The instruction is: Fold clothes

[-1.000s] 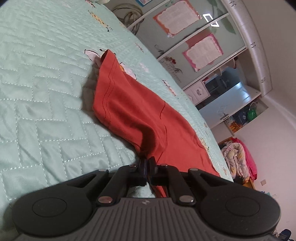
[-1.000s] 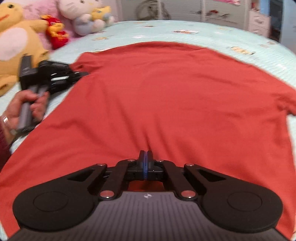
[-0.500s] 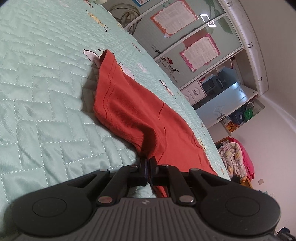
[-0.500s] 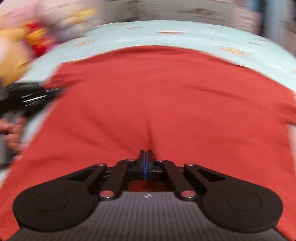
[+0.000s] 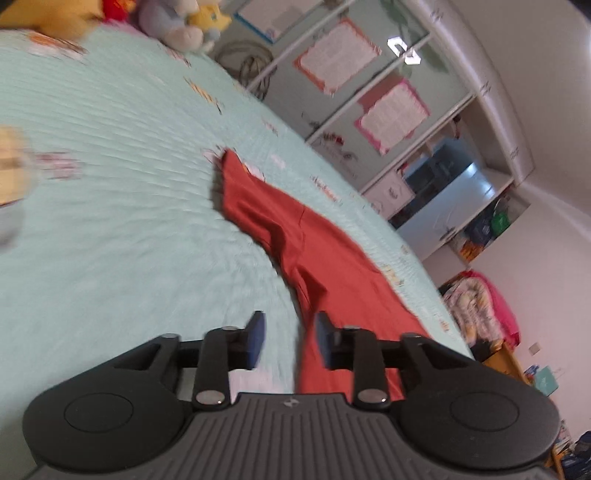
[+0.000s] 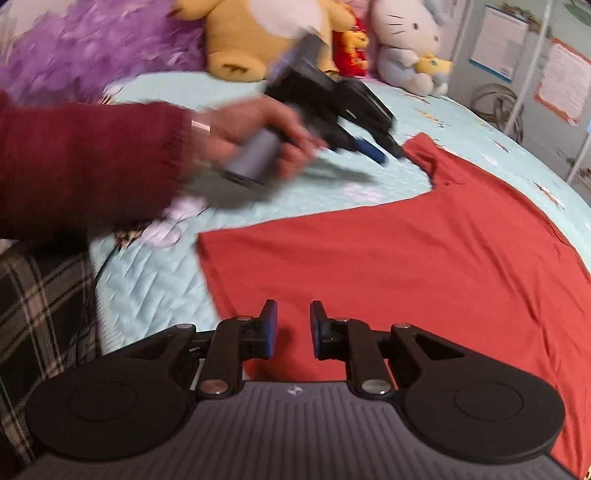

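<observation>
we start at the left of the right wrist view, where a dark red sleeve (image 6: 85, 162) reaches in over the mint quilted bed (image 6: 155, 288). its hand (image 6: 255, 136) grips the handle of the left gripper (image 6: 373, 147), which is blurred and hangs over bare quilt just beside the shirt's sleeve tip; from here we cannot tell how its jaws stand. behind it, along the head of the bed, sit a purple fluffy cushion (image 6: 92, 48), a yellow plush bear (image 6: 258, 33) and a white cat plush (image 6: 410, 40). further right the red t-shirt (image 6: 424, 258) lies spread flat on the quilt, one sleeve pointing toward the plush toys. low in the middle, the right gripper (image 6: 291, 328) hovers over the shirt's near edge, its jaws narrowly parted and opening, pads clear of the cloth.

in the left wrist view the bed (image 5: 110, 221) fills the left, blurred. the left gripper (image 5: 288, 339) has its jaws part-way apart and opening; the t-shirt (image 5: 332, 266) edge shows in the gap, but the pads do not press it. the shirt runs away up the bed. on the right stands a wardrobe (image 5: 424, 110) with pink-framed sheets on its doors.
</observation>
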{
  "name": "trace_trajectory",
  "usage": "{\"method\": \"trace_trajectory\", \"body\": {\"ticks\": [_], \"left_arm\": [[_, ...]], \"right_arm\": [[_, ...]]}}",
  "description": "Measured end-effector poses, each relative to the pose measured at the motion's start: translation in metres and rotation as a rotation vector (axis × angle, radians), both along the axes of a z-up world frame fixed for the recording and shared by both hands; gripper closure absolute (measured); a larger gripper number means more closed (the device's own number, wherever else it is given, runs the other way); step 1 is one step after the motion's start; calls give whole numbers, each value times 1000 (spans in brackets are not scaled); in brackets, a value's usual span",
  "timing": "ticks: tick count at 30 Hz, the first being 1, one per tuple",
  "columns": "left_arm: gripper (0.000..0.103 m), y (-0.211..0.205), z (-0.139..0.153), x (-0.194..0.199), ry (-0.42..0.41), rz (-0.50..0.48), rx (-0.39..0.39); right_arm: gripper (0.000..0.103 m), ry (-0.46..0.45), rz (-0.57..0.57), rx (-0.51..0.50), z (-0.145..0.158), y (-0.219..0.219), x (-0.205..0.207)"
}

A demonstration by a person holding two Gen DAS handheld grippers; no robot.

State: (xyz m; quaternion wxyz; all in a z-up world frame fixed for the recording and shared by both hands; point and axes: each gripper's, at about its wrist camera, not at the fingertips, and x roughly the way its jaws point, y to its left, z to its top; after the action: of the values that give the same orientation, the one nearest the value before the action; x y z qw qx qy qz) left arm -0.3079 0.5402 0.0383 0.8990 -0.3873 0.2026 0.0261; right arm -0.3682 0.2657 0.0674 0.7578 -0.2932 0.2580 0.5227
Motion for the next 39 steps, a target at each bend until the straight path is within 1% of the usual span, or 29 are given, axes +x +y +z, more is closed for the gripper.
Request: {"method": "trace_trajectory", "body": {"ticks": [1, 2, 3, 5, 6, 7, 11, 14, 15, 16, 19, 21, 22, 23, 24, 25, 28, 31, 35, 39], "left_arm": [[56, -4, 3, -25, 0, 22, -3], [51, -8, 6, -48, -2, 43, 0], [51, -15, 7, -66, 7, 57, 6], [49, -28, 9, -103, 25, 86, 16], [49, -37, 7, -114, 42, 80, 30], [49, -46, 6, -124, 59, 73, 43], [49, -78, -5, -149, 114, 66, 54], [49, -88, -8, -159, 130, 66, 80], [49, -91, -9, -162, 135, 65, 88], [48, -94, -10, -165, 140, 65, 97], [46, -104, -7, -167, 142, 44, 173], [45, -111, -6, -166, 141, 22, 225], [45, -116, -6, -166, 141, 9, 253], [45, -121, -6, -166, 141, -5, 281], [45, -125, -6, -166, 141, -19, 309], [45, -130, -6, -166, 140, -33, 337], [44, -141, -6, -167, 131, -78, 384], [44, -147, -8, -165, 126, -100, 398], [44, -144, -9, -164, 130, -87, 375], [42, -134, -10, -163, 132, -54, 332]], "right_arm": [[83, -17, 8, -12, 0, -1, -7], [79, -27, 16, -27, -2, -3, -12], [77, -43, 23, -41, -4, -6, -17], [76, -95, 29, -69, -10, -13, -24], [76, -120, 32, -79, -13, -18, -26], [76, -146, 35, -90, -16, -22, -29], [74, -246, 70, -118, -27, -26, -35], [71, -383, 118, -173, -35, -29, -47], [71, -414, 125, -188, -37, -31, -49], [71, -422, 116, -195, -36, -34, -48], [72, -434, 79, -211, -36, -42, -43], [74, -421, 54, -195, -36, -44, -39], [79, -412, 43, -183, -35, -45, -38], [88, -404, 32, -170, -34, -46, -36], [103, -397, 20, -160, -34, -47, -35], [103, -396, 6, -155, -33, -48, -34], [103, -393, -31, -151, -31, -54, -29], [103, -367, -60, -150, -30, -59, -25], [103, -348, -63, -163, -33, -61, -24], [103, -336, -57, -179, -35, -65, -27]]}}
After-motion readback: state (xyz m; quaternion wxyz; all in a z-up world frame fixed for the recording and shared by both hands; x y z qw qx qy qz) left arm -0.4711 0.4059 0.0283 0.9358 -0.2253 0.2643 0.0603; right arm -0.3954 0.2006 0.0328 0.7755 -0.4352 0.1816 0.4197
